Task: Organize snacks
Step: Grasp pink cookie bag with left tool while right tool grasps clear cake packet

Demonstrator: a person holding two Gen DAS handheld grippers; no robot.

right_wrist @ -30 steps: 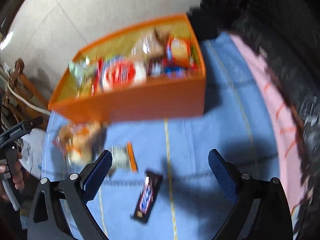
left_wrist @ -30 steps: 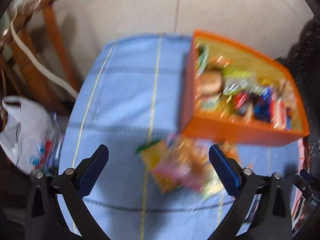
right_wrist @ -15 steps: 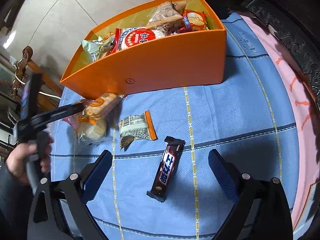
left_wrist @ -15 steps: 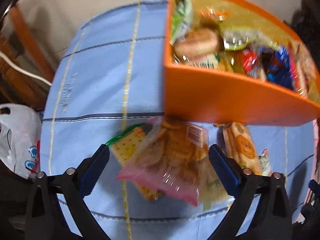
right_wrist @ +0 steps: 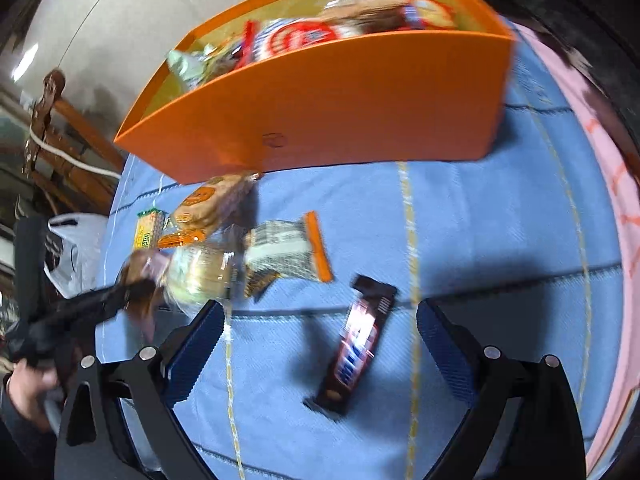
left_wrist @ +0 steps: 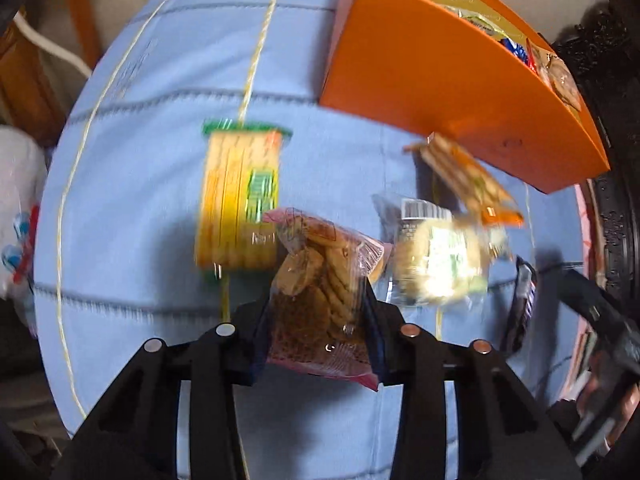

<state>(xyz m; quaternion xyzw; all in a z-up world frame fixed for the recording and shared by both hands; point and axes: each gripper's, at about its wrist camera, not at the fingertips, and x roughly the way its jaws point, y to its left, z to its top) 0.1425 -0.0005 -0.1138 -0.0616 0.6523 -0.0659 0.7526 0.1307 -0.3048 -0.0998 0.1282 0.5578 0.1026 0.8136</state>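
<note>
Left gripper (left_wrist: pixel 318 316): jaws closing on the pink-edged cookie packet (left_wrist: pixel 324 292), above the blue cloth (left_wrist: pixel 140 200). Right gripper (right_wrist: pixel 320 344): jaws wide apart, empty, over the chocolate bar (right_wrist: pixel 356 344). Orange box (right_wrist: pixel 340 112) stands behind.

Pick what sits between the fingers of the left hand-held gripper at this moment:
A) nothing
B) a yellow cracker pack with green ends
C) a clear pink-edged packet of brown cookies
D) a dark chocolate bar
C: in the left wrist view the left hand-held gripper has its jaws closing on the cookie packet, while the yellow cracker pack lies apart on the blue cloth.
</note>
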